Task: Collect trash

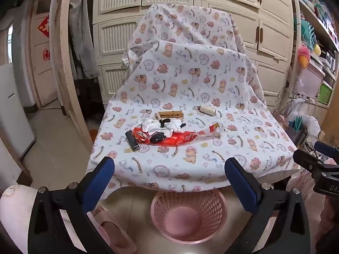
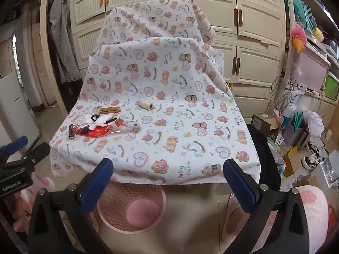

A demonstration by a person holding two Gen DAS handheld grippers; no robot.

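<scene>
A: Where is the trash lying?

B: On the worktop (image 1: 190, 169), which is draped in a bear-print cloth (image 1: 190, 80). A red wrapper (image 1: 180, 140) lies toward the left of the top, with crumpled white paper (image 1: 161, 127) heaped on it and a clear plastic wrapper (image 1: 211, 130) trailing off its right end.

A: Anything mixed in with it?

B: A black cylinder (image 1: 132, 141) lies just beside the wrapper's left end, a wooden clothespin (image 1: 170, 114) just behind the pile, and a spool of pale thread (image 1: 206, 109) off to the right, apart from the rest.

A: And the bin?

B: A pink mesh basket (image 1: 188, 213) stands on the floor below the worktop's near edge, the cloth's hem hanging over its far rim.

A: The grippers?

B: The left gripper (image 1: 169, 182) and the right gripper (image 2: 168, 182) both hover short of the near edge, jaws spread wide, holding nothing. A pink slipper (image 1: 112, 230) sits left of the basket.
</scene>
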